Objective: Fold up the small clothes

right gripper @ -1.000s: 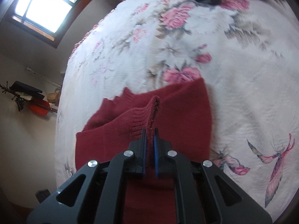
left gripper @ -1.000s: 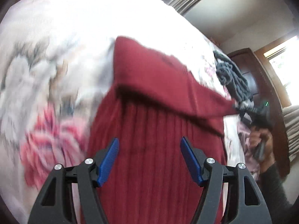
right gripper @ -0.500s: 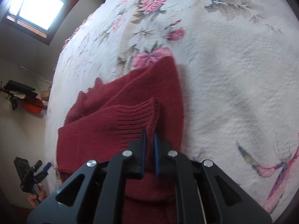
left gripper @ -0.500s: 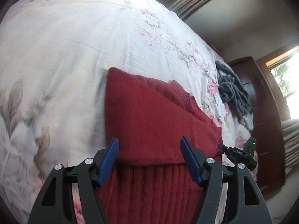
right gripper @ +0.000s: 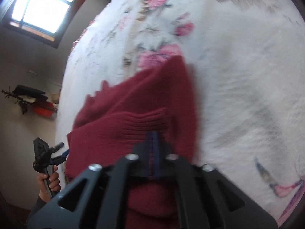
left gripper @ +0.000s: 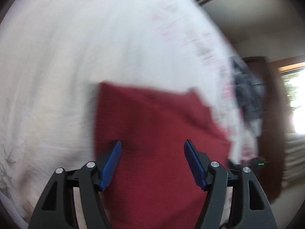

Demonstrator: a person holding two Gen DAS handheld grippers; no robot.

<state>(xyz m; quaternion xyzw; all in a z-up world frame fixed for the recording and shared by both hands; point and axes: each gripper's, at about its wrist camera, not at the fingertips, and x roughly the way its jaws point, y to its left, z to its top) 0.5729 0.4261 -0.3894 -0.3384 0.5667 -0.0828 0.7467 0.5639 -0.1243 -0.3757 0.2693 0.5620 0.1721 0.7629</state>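
- Left wrist view, heavily blurred: the left claw (left gripper: 152,152) has its blue fingers (left gripper: 111,165) spread wide apart with nothing between them, hovering over the red knit garment (left gripper: 152,126).
- The garment lies flat on the white floral bedspread (left gripper: 66,66), its far edge folded into a straight line.
- At the far right edge of the bed sits a grey bundle of cloth (left gripper: 246,87), next to dark wooden furniture (left gripper: 270,114); detail there is too smeared to read.
- Right wrist view: the right claw (right gripper: 152,147) is pressed together on a ribbed edge of the same red garment (right gripper: 137,106), which lies in layers on the bedspread (right gripper: 238,66).
- At lower left, a hand (right gripper: 48,181) grips the handle of the left claw (right gripper: 59,152), which sits just beside the garment's near corner with its tips apart.
- A window (right gripper: 42,7) shows at upper left.
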